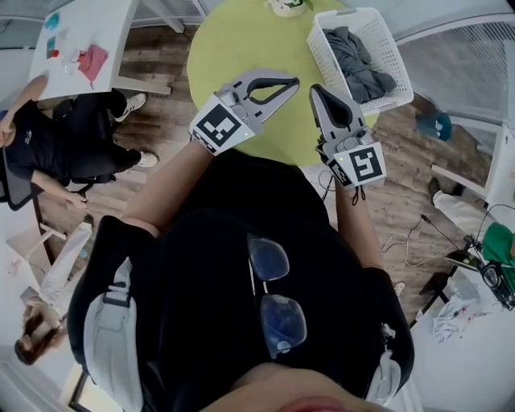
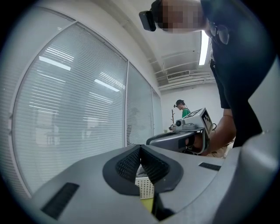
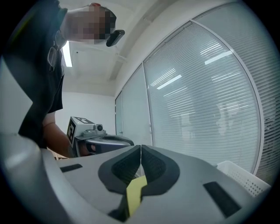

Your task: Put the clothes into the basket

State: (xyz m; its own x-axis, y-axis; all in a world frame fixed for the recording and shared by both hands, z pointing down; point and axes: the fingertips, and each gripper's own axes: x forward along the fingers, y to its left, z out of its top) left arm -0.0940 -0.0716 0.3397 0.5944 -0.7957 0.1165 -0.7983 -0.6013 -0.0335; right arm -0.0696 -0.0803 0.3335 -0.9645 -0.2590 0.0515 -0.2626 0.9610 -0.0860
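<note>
well, both tools hang above the near edge of the round yellow-green counter, held out in front of the person's chest. the left tool points toward the upper right of the head view. its jaws are pressed together at the tips with nothing between them. its own view shows the ribbed pads meeting, and in the small gap below them a bit of white basket and a strip of counter. the right tool sits just beside it, pointing up the frame, its jaws likewise closed tight and empty. the two tips are near each other but apart, and each tool shows in the other's view.

the basket stands at the counter's far right edge, well apart from both tools. the clothes, dark grey, lie bunched inside it, below the rim.

glasses hang on the person's black shirt. off to the left a seated person in black is next to a white counter with a pink thing on it. blinds cover the glass wall in the left tool view, and someone in a green shirt stands at the back of the room.
</note>
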